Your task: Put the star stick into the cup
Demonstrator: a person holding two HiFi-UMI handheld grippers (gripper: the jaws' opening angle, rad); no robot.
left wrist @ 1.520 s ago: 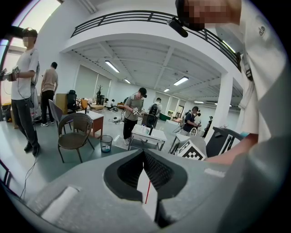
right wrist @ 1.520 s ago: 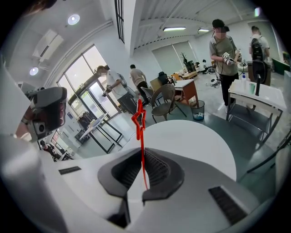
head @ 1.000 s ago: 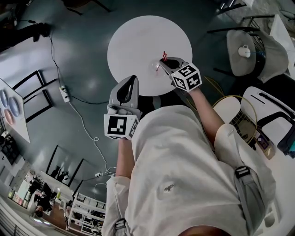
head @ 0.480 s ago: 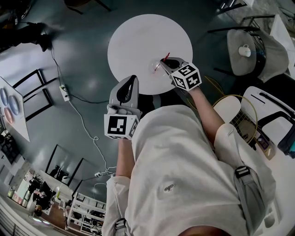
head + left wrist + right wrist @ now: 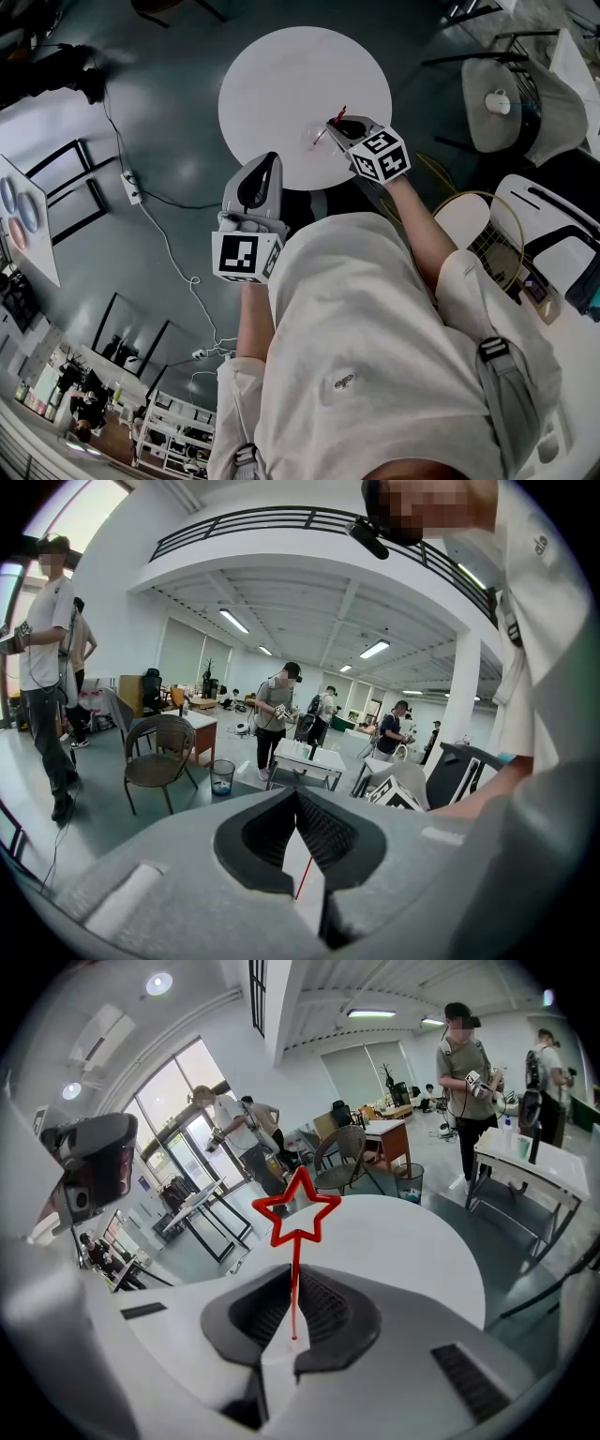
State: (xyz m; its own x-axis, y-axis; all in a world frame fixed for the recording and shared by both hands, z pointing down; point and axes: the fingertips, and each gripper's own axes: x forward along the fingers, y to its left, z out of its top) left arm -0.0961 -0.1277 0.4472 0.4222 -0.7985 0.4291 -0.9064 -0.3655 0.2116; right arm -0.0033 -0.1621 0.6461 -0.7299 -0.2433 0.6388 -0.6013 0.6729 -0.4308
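One round white bench fills the top of the head view, and both of my tools sit at its near edge. The left hand-held gripper hangs just off the rim. Its own view looks out into the room rather than at the bench, and its jaws meet along one seam with none of the task's things between them, so I read it as closed and idle.

The right hand-held gripper is over the near right part of the bench, clenched on the star stick. The thin red shaft rises out of the seam between the ribbed pads, and the hollow red star stands upright above them, clear of the bench surface beyond.

Just left of that gripper's tip in the head view there is a faint, clear round shape on the bench, which I take for the cup. It is too faint for me to be sure of its rim, and the right gripper view does not show it at all.

I judge the step in hand to be the carry and line-up, with the stick gripped, near the cup and not yet in it. Next I would bring the stick's lower end over the cup's mouth, ease it down inside and only then let the jaws part. That calls for going slowly, because the rim is hard to see and so thin a shaft could pivot in the pads
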